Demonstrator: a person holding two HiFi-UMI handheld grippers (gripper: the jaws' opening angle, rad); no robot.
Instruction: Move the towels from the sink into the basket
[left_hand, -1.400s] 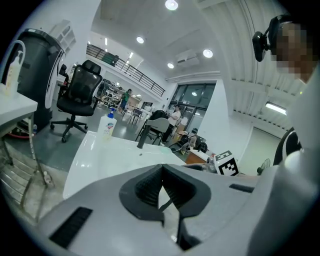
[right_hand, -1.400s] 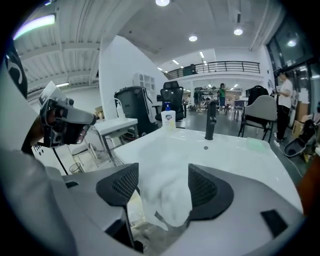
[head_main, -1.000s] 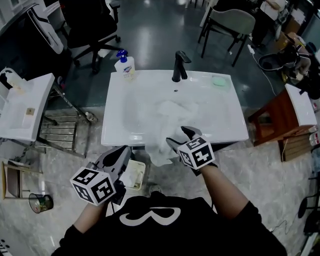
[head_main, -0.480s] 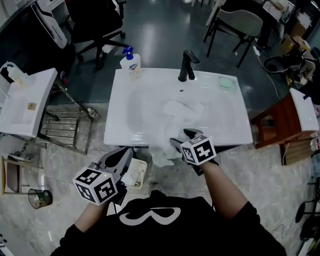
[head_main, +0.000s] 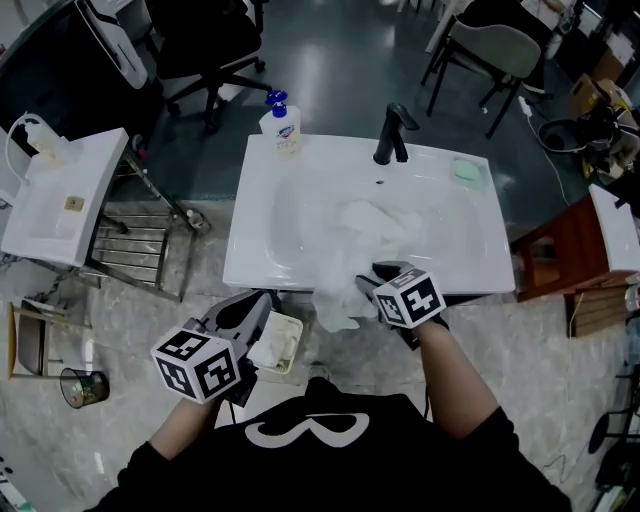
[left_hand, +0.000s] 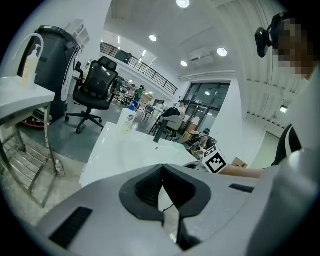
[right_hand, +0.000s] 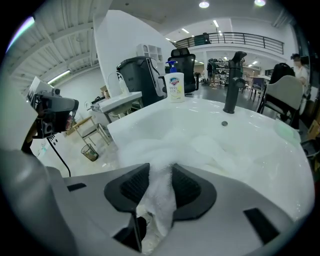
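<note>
- Towels first: we are counting one towel draping over the front edge of the sink, plus a crumpled white heap lying in the basin toward its right side. We cannot tell how many cloths are making up that heap.
- We are seeing one basket sitting on the floor just below the sink's front edge, left of the draped towel, with one pale cloth lying in it.
- We are holding two grippers. The right gripper is working at the sink's front edge, its jaws closing on the draped towel, which is filling the gap and touching both pads.
- The left gripper is hanging just above the basket, clenched, its jaws meeting at the tips with nothing between them.
- One faucet, one soap bottle and one green dish are standing along the sink's back edge.
- Compared with a second ago, the right jaws are standing narrower around the same towel. Both grippers are keeping their places, and the towel is hanging over the same front edge as before.
</note>
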